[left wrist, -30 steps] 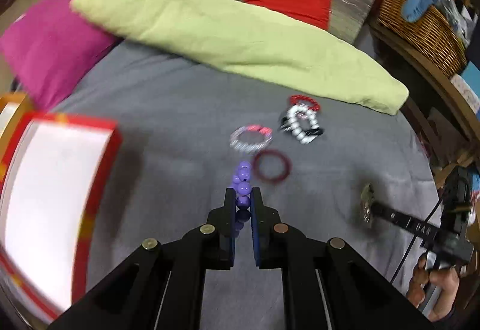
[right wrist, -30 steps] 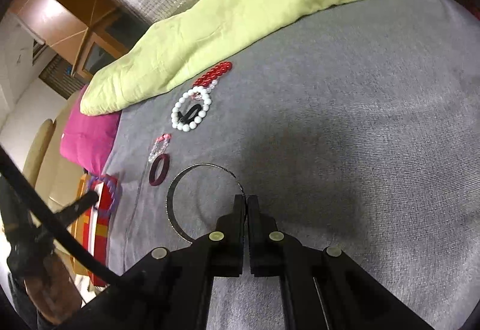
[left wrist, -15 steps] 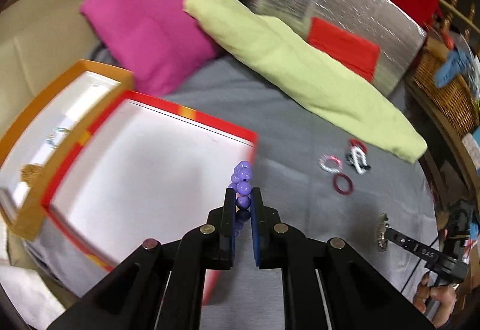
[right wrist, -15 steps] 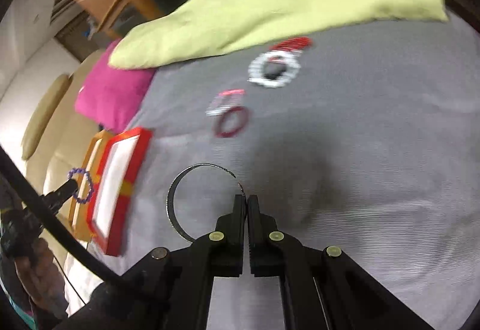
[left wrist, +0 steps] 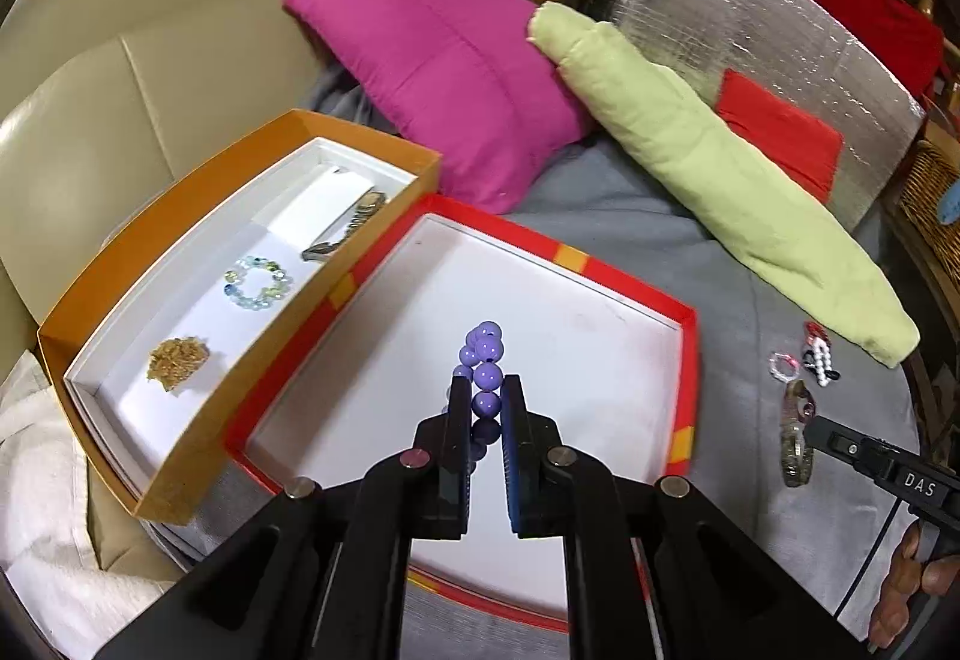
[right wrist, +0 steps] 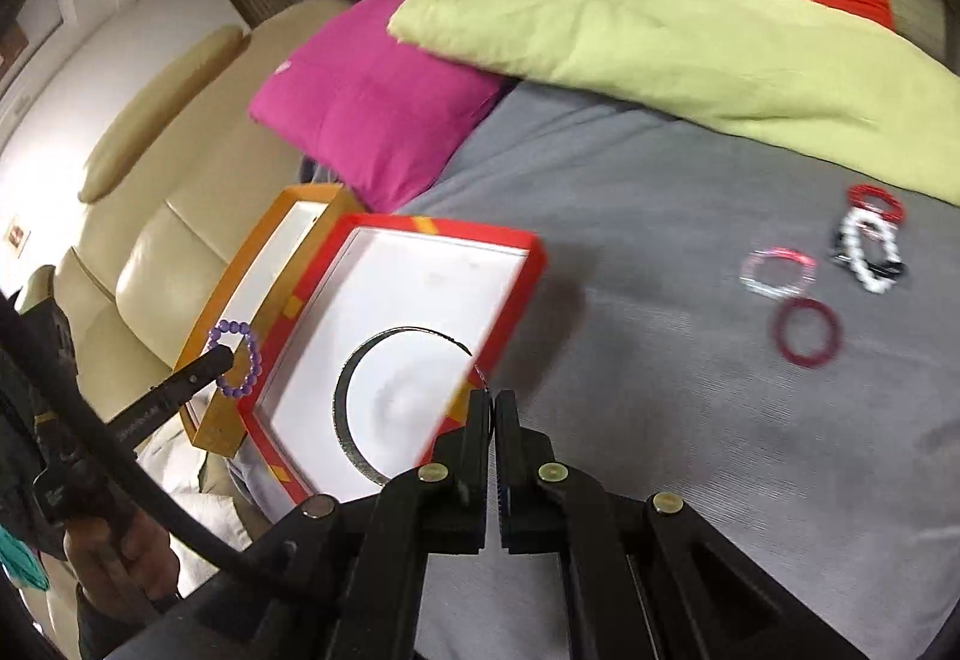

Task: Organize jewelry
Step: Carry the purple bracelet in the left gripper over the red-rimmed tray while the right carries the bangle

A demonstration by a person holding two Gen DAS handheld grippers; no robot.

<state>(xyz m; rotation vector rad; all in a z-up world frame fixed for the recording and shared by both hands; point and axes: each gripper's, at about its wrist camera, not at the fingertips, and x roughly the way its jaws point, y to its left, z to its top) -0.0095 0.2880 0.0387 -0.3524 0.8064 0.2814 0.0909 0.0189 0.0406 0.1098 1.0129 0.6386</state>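
Note:
My left gripper (left wrist: pixel 485 387) is shut on a purple bead bracelet (left wrist: pixel 487 377), held above the white floor of the red box (left wrist: pixel 690 360). In the right wrist view that bracelet (right wrist: pixel 240 360) hangs at the orange box's (right wrist: pixel 210 336) near edge. My right gripper (right wrist: pixel 492 399) is shut on a thin glittery bangle (right wrist: pixel 343 420), whose ring hangs over the red box (right wrist: pixel 528 252). The orange box (left wrist: pixel 240 162) holds a glass bead bracelet (left wrist: pixel 258 283), a gold piece (left wrist: pixel 178 362) and a chain (left wrist: pixel 345 234).
On the grey bedspread (right wrist: pixel 660 240) lie a pink-clear bracelet (right wrist: pixel 777 273), a dark red ring (right wrist: pixel 807 331), white beads (right wrist: pixel 867 252) and red beads (right wrist: pixel 876 198). A magenta cushion (left wrist: pixel 444 78), a green pillow (left wrist: pixel 708 168) and a beige sofa (left wrist: pixel 120 60) border the boxes.
Both grippers have swung left, away from the loose bracelets and over the red box. Each keeps its hold, the left on the purple bracelet and the right on the bangle.

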